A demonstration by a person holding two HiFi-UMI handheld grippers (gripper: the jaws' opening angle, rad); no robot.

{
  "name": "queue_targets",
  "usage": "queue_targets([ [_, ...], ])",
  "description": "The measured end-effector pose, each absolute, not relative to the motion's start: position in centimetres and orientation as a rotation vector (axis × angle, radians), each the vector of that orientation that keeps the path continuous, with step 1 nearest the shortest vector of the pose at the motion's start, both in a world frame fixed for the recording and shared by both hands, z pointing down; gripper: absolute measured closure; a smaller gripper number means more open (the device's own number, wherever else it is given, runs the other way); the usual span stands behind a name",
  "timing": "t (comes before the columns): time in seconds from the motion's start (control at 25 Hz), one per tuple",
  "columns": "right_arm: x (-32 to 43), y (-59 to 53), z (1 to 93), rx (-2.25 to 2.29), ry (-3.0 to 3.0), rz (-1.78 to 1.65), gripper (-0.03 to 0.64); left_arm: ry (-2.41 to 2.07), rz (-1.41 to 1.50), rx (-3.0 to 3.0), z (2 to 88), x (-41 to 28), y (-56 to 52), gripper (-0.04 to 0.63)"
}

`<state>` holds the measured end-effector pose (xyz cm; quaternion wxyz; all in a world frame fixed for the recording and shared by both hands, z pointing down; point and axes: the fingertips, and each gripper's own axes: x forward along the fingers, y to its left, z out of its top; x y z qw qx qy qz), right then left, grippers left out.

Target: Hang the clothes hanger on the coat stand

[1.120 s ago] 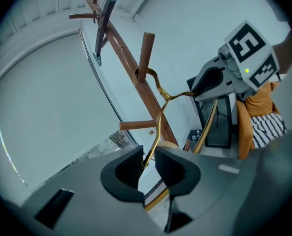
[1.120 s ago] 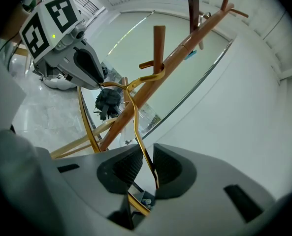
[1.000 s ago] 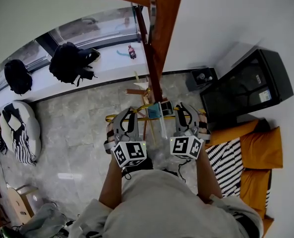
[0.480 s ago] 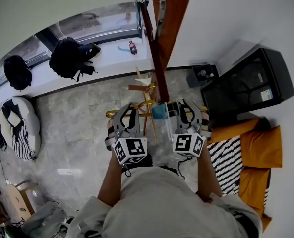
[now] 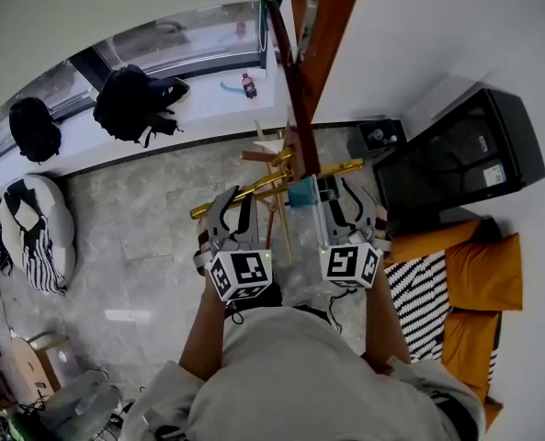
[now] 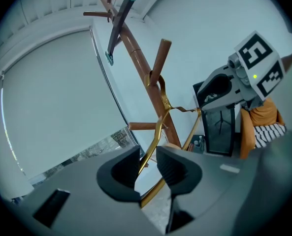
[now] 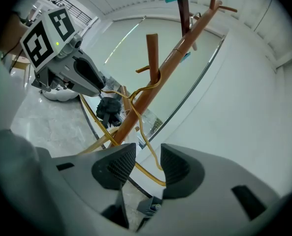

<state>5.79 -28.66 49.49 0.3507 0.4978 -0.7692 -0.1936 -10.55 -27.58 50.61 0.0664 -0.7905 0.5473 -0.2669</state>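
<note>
The gold wire clothes hanger hangs slanted beside the wooden coat stand. In the left gripper view its hook sits over a peg of the stand. My left gripper is opening, and one hanger arm runs loosely between its jaws. My right gripper is also opening wide. The other hanger arm passes between its pads with a gap on both sides. The peg shows in the right gripper view too.
A black cabinet and orange and striped cushions stand to the right. A small black box sits near the stand's foot. Two black backpacks and a bottle rest on the window ledge.
The hanger has gone from level to slanted, left end lower, right end higher. Both grippers have drawn back slightly and their jaws have spread apart.
</note>
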Motion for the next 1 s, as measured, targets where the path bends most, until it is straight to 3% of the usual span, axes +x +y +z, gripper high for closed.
queue_targets([
  [0.32,4.8,-27.7,49.2,1.273,-2.023,-0.494,0.465,1.672,-0.801,-2.333,49.5,-11.5,-26.6,0.488],
  [0.52,4.2,-26.5,48.6,1.266,-2.066,-0.474,0.465,1.691,-0.583,-2.333,46.6,-11.6,-25.2,0.459],
  [1.0,2.8,-24.1,47.2,1.196,-2.176,-0.468,0.465,1.716,-0.622,-2.338,46.1,-9.9,-23.0,0.459],
])
